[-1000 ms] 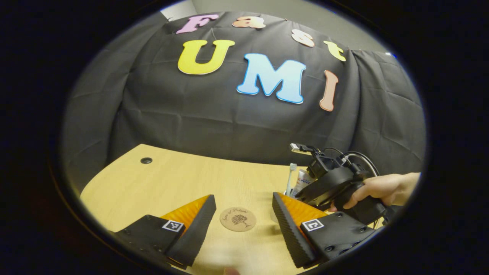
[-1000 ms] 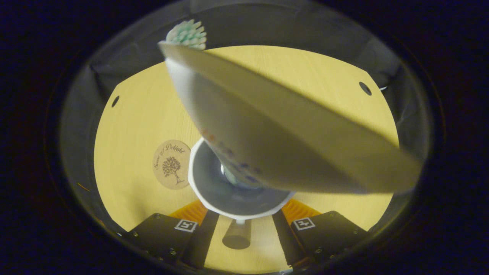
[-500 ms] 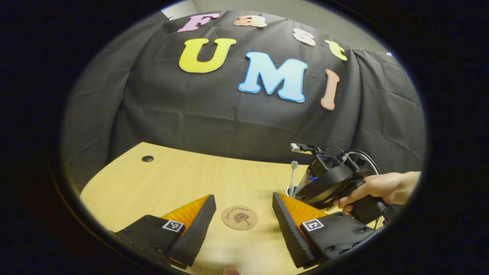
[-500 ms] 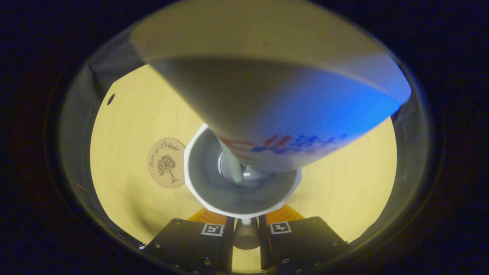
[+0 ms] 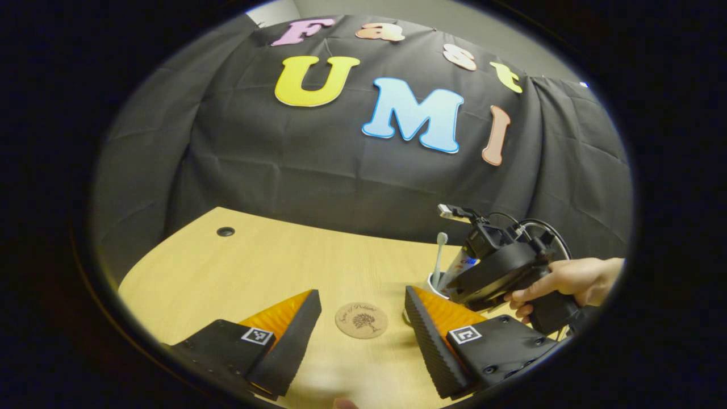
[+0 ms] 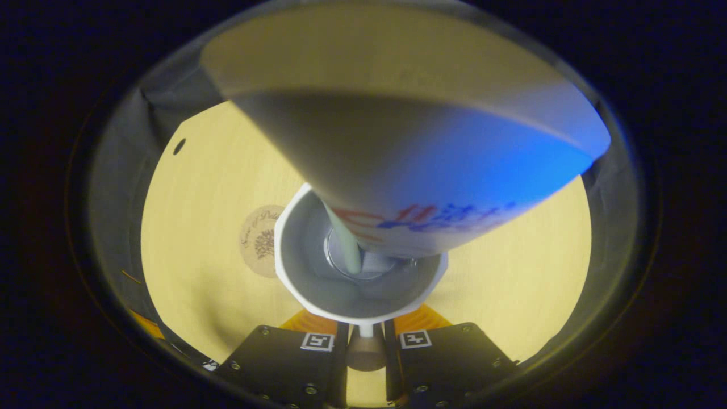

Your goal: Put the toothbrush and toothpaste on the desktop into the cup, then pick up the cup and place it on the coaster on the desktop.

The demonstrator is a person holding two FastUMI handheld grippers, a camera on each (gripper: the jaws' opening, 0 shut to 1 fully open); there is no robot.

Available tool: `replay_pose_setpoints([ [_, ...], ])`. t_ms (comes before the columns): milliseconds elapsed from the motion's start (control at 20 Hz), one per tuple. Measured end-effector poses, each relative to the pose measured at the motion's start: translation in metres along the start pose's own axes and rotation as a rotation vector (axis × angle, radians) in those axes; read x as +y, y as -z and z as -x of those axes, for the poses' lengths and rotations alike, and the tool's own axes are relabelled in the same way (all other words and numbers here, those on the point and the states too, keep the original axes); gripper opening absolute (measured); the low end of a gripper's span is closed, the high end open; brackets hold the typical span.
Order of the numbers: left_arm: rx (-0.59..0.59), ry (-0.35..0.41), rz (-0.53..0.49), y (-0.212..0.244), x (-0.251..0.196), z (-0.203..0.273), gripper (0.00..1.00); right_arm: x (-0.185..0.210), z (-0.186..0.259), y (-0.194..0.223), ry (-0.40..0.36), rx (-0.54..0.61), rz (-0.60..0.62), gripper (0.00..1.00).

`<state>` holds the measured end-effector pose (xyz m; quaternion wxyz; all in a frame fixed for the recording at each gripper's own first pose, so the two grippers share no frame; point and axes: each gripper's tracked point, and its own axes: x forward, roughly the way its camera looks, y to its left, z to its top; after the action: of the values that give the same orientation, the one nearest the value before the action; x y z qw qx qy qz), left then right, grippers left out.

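We start at the right gripper [image 6: 363, 335], where our two fingers are pinched close together on the cup's [image 6: 309, 298] handle, a small stub caught between them at the bottom of the right gripper view. The cup is white with a faceted rim, and we look straight down into it. Inside, the toothpaste [image 6: 431, 165] tube stands up toward the camera (huge and blurred this close), its cap end down at the bottom of the cup, and the pale toothbrush [image 6: 343, 241] handle runs down beside it. Just left of the cup, the round cork coaster [image 6: 258, 241] lies on the wooden desktop [image 6: 511, 272], its right edge hidden behind the cup's rim.

Over in the left gripper view, the left gripper [image 5: 360, 332] hangs low above the desktop [image 5: 272, 261] with its fingers spread wide and nothing between them. The coaster [image 5: 361, 320] lies just beyond that gap. To the right, a hand [image 5: 568, 281] holds the right gripper [image 5: 494, 275], and the toothbrush [image 5: 438, 258] head pokes up from the cup [image 5: 433, 284] beside it, with the toothpaste [image 5: 463, 264] peeking out too. Whether the cup rests on the desktop or is lifted, we cannot tell.
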<state>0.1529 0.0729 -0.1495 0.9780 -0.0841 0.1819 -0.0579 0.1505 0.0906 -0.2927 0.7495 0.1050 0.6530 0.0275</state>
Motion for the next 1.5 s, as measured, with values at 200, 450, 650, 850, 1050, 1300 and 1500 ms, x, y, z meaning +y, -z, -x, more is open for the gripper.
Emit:
replay_pose_setpoints([
  [200,-0.002,-0.012,-0.005,-0.001,0.012,0.016,0.96,0.022,0.004,0.001,-0.02,-0.008,0.024,0.27],
  [450,0.002,-0.045,0.004,0.002,0.036,0.037,0.96,0.058,0.001,0.001,-0.048,-0.011,0.068,0.27],
  [650,0.006,-0.06,0.007,0.005,0.049,0.049,0.93,0.077,-0.002,-0.001,-0.053,-0.002,0.094,0.28],
  [850,0.013,-0.066,0.004,0.006,0.056,0.058,0.93,0.089,-0.011,-0.002,-0.04,0.018,0.138,0.27],
  [1050,0.023,-0.068,0.003,0.009,0.06,0.063,0.96,0.098,-0.017,-0.006,-0.02,0.042,0.171,0.27],
  [1300,0.027,-0.07,0.001,0.008,0.061,0.063,0.96,0.115,-0.016,-0.009,-0.001,0.046,0.201,0.28],
  [1500,0.029,-0.07,-0.001,0.007,0.058,0.062,0.96,0.111,0.01,-0.008,-0.019,0.013,0.208,0.35],
])
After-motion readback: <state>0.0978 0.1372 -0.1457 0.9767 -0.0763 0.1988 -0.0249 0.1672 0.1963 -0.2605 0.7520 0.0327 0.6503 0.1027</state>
